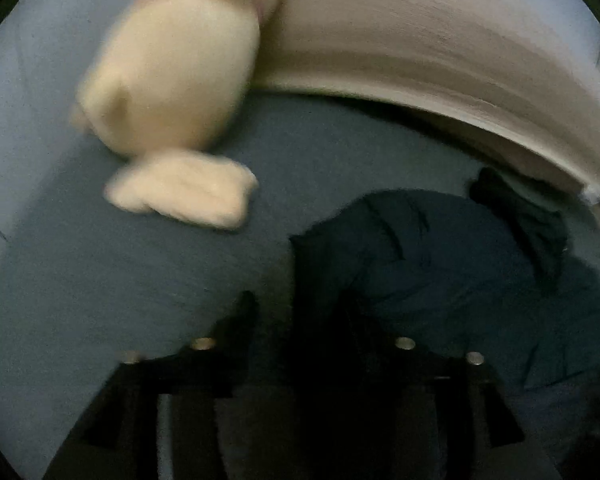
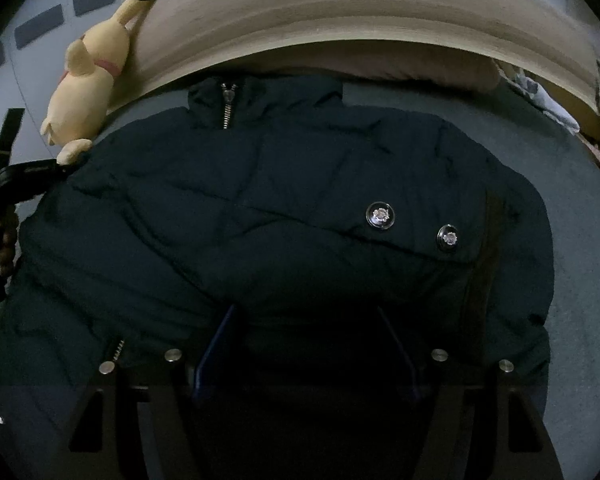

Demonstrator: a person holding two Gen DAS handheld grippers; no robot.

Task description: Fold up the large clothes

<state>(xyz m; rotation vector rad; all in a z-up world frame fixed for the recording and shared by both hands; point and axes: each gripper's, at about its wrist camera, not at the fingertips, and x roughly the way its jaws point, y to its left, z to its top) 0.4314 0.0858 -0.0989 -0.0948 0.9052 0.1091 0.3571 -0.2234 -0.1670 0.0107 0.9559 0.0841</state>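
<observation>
A dark navy puffer jacket (image 2: 260,208) lies folded on a blue-grey bed sheet (image 2: 572,240), with its zipped collar (image 2: 228,108) toward the headboard and two metal snap buttons (image 2: 379,215) on its right part. My right gripper (image 2: 306,320) is open, its fingers spread just above the jacket's near edge. The jacket also shows in the left wrist view (image 1: 440,264), at the right. My left gripper (image 1: 300,312) is open over the jacket's left edge and the sheet (image 1: 100,280). It appears in the right wrist view (image 2: 20,176) at the far left, held by a hand.
A cream plush toy (image 1: 172,80) leans against the beige headboard (image 1: 440,40) at the bed's far left; it also shows in the right wrist view (image 2: 88,80). A pillow (image 2: 420,68) lies under the headboard (image 2: 340,12). Crumpled cloth (image 2: 548,96) sits at the far right.
</observation>
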